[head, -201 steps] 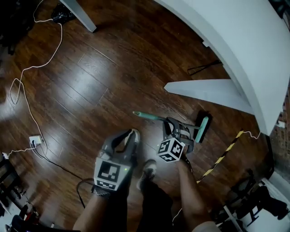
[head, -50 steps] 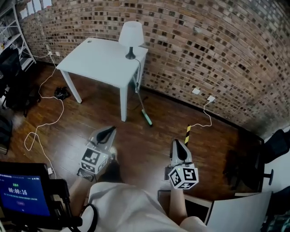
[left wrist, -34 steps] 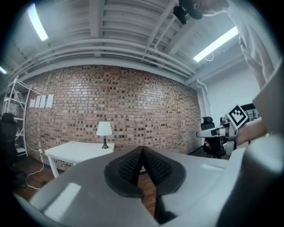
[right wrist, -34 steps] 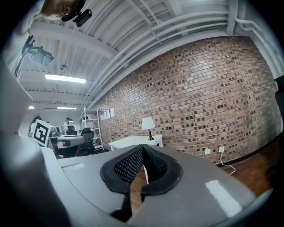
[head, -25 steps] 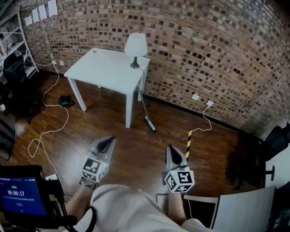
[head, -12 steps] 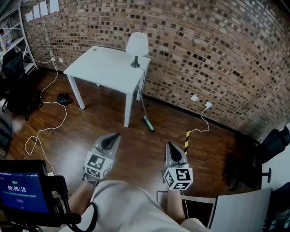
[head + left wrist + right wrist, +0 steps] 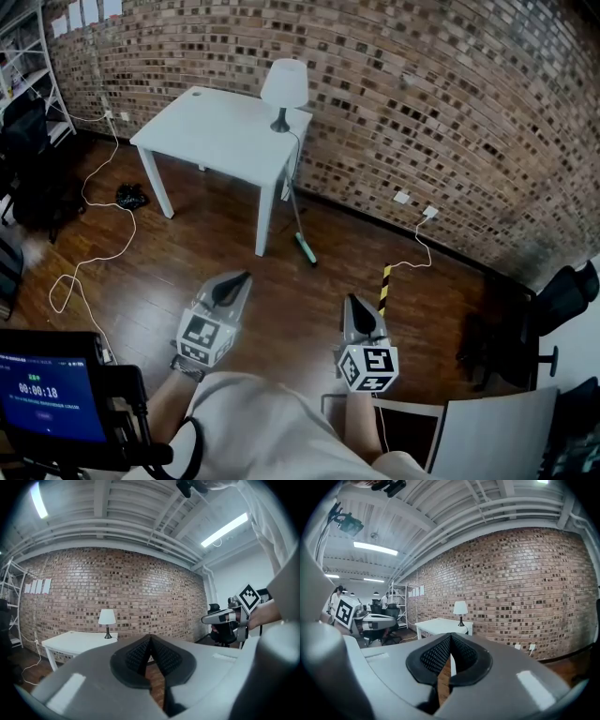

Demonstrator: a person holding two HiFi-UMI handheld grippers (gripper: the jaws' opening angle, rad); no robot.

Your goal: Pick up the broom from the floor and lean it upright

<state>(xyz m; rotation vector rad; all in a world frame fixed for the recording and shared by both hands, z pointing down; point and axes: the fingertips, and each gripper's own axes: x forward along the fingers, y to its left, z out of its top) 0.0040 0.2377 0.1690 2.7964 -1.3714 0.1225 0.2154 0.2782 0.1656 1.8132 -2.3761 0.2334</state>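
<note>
Left gripper and right gripper sat closed, empty. The broom leaned on the white table at twelve o'clock, probably best left undisturbed.

We've got one readout to call, the timer 00:00:18 glowing on the blue screen at lower left (the tiny line above it is too small to read).
</note>
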